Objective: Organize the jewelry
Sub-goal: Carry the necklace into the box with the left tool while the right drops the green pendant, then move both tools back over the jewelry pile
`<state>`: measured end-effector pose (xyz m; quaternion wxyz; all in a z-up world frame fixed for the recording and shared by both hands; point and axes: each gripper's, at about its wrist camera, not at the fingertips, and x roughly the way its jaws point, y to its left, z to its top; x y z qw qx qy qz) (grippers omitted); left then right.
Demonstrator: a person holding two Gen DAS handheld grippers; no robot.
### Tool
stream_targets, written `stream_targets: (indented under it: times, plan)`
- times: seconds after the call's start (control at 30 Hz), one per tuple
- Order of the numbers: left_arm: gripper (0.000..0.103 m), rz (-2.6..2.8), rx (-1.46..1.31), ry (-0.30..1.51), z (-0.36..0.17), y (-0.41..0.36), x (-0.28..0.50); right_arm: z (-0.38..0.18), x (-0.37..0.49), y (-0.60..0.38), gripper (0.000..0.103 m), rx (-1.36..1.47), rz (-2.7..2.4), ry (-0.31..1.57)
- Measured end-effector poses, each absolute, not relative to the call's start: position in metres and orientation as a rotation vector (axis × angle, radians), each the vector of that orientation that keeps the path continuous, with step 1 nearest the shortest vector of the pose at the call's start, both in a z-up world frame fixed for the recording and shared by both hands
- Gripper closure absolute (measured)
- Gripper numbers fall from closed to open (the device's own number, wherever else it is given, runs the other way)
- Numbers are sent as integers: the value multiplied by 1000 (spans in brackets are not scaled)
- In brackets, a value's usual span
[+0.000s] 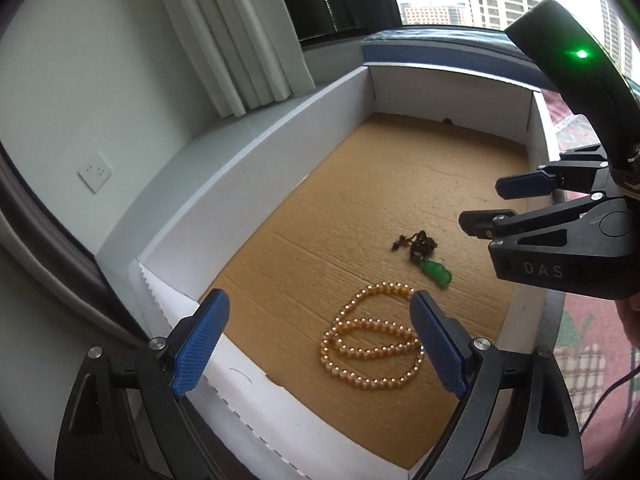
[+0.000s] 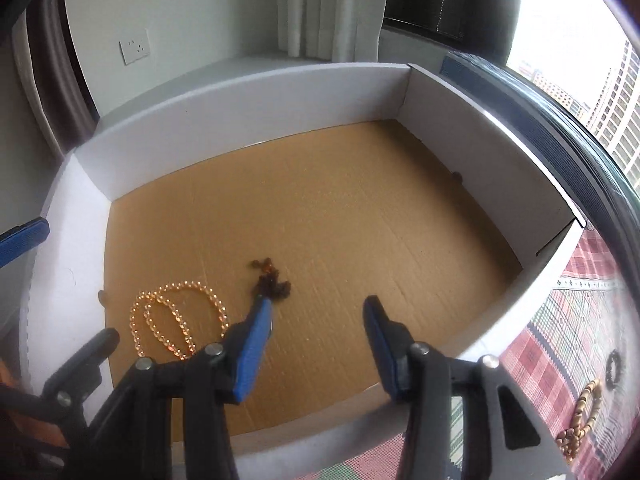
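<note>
A white box [image 1: 256, 184] with a brown cardboard floor holds two pieces. A gold bead necklace [image 1: 372, 340] lies coiled on the floor near the front. Beyond it lies a green pendant [image 1: 436, 274] on a dark knotted cord [image 1: 416, 242]. My left gripper [image 1: 320, 344] hangs open above the necklace, its pads clear of the beads. From the right, my right gripper [image 1: 482, 204] reaches in, open and empty. In the right wrist view the right gripper [image 2: 316, 340] stands open over bare floor. The dark cord [image 2: 272, 280] shows at its left finger's tip, which hides the pendant. The necklace [image 2: 176, 320] lies further left.
The box [image 2: 240, 108] sits on a plaid cloth [image 2: 560, 340] beside a window sill. On the cloth to the right lie a wooden bead bracelet [image 2: 580, 420] and a dark bracelet [image 2: 614, 368]. One blue finger of the left gripper [image 2: 20, 240] shows at the left edge.
</note>
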<state>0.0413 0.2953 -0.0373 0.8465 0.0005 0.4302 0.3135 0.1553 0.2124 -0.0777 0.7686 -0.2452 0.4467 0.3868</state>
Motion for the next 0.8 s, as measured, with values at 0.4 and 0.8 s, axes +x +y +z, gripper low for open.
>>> stream_targets:
  times: [0.4,0.8]
  plan:
    - [11,613,-36,872,-35,259,26,-72,128,168,57,-518,826,919]
    - [1,492,-192,512,38,217,-14,-8,88,56,22,-276,747,766]
